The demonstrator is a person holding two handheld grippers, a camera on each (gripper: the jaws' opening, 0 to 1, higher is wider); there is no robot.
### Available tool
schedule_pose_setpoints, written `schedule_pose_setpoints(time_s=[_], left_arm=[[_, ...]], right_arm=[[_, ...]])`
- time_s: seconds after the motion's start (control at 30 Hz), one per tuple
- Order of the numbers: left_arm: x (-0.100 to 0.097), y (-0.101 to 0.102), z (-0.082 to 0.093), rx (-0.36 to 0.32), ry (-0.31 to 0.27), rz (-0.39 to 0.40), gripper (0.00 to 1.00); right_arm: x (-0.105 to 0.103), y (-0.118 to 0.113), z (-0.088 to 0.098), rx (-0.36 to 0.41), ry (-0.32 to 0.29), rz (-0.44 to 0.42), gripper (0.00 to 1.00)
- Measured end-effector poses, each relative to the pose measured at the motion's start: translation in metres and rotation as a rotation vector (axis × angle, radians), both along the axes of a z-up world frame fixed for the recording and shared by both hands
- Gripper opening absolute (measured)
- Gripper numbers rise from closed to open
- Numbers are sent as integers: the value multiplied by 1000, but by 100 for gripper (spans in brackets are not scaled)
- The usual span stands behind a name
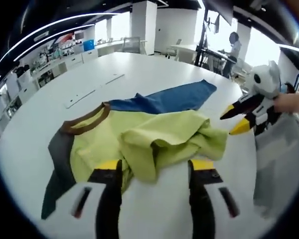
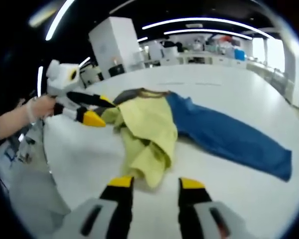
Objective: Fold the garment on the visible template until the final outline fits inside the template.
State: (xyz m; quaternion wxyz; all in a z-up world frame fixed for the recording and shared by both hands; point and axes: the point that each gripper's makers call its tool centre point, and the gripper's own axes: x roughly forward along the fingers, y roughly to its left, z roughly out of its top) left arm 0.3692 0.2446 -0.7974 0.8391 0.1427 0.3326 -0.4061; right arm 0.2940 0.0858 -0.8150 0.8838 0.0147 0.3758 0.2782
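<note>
Nearest in the left gripper view, the left gripper (image 1: 154, 172) is hovering with its black, yellow-tipped jaws spread apart and holding nothing, one tip over the bunched lime-green cloth and the other just beside it. That cloth belongs to the task's thing, a lime-green, blue and dark-grey short-sleeved garment with a brown collar (image 1: 139, 132), which is lying crumpled toward the near edge of the large white round table (image 1: 139, 74). Its blue part is stretching away toward the far side while its grey sleeve is trailing toward the near left edge.

In the right gripper view, the right gripper (image 2: 154, 186) is also standing open and empty, just short of the hanging green fold of the garment (image 2: 149, 134). Beyond it, the left gripper (image 2: 92, 112) is reaching in from the left, held in a person's hand (image 2: 37, 107).

Judging by the heap, flattening comes first: each gripper should be taking a single layer at an outer corner, pulling outward evenly and avoiding pinching several layers.

No template outline is distinguishable on the white surface. How many layers are lying under the bunch is hidden. A person (image 1: 234, 47) is standing far back.
</note>
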Motion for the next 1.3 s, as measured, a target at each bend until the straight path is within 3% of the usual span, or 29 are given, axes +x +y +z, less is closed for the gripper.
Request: schedule_pose_setpoints(time_s=[0.23,0.37,0.6,0.73,0.8,0.83,0.97,1.07,1.3], left_arm=[[0,3,-20,89,-56,-7,31],[2,2,-29,108,-72,2,24],[8,6,-41,128,-67,20,18],[8,6,-38,128,-70,31,14],[10,7,-39,127,-69,38,12],[11,8,-39,123,-64,42,12],[10,6,-39,118,-63,41,11],[11,8,-41,116,-62,41,11],[11,6,-41,116,-63,37,10]], right_arm=[[-1,1,0,11,6,-7,30],[-3,0,-2,-5,5,-2,29],[-6,7,-12,-49,25,45,20],[-3,8,-15,-47,46,45,14],[-8,16,-12,32,87,13,14],[-14,20,-11,93,137,-15,16],[-21,18,-5,251,199,-120,15],[-19,13,-5,371,252,-222,16],[-7,12,10,735,395,-465,19]])
